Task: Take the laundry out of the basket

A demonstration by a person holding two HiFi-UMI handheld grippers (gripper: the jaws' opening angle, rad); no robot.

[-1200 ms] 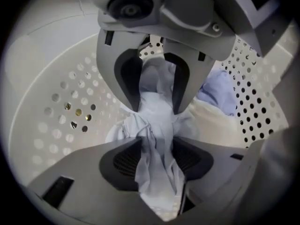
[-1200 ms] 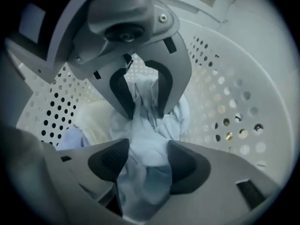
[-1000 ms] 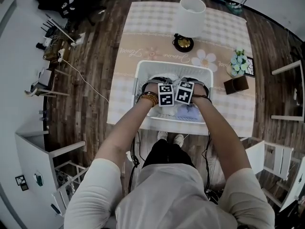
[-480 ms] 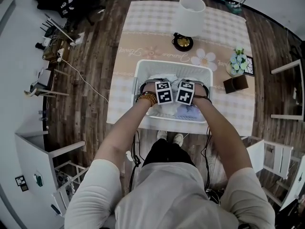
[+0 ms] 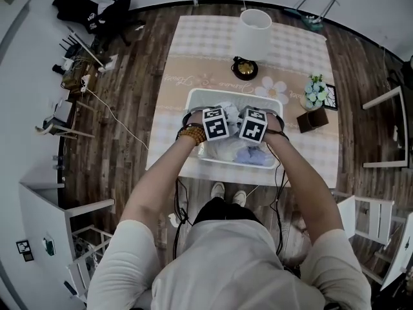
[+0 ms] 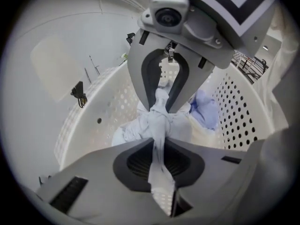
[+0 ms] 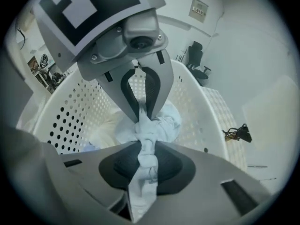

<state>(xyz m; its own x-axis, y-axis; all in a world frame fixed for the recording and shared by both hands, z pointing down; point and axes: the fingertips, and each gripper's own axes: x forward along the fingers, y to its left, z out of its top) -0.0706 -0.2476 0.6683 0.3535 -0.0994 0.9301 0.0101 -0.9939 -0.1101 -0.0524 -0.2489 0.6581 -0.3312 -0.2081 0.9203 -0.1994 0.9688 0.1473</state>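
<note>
A white perforated laundry basket (image 5: pixel 233 93) stands on the table in front of me, with crumpled laundry inside. Both grippers point steeply down into it, side by side. My left gripper (image 6: pixel 159 110) is shut on a twisted fold of a pale blue-white garment (image 6: pixel 136 128), after its jaws have just been closing on the cloth. My right gripper (image 7: pixel 142 118) has also just closed and pinches a bunched fold of the same pale laundry (image 7: pixel 165 120). A lavender-blue garment (image 6: pixel 204 110) lies lower, against the basket wall (image 6: pixel 236 121). In the head view the marker cubes hide the fingertips.
The basket sits on a checked tablecloth (image 5: pixel 193 44). Behind it stand a white lamp (image 5: pixel 253 34), a small flower pot (image 5: pixel 315 90) and a brown box (image 5: pixel 312 119). White chairs (image 5: pixel 381 131) stand to the right, and cables and clutter lie on the wooden floor (image 5: pixel 110 102) at the left.
Both grippers have shut on the pale cloth and risen within the basket, drawing the folds up with them. The marker cubes sit higher in the head view.
</note>
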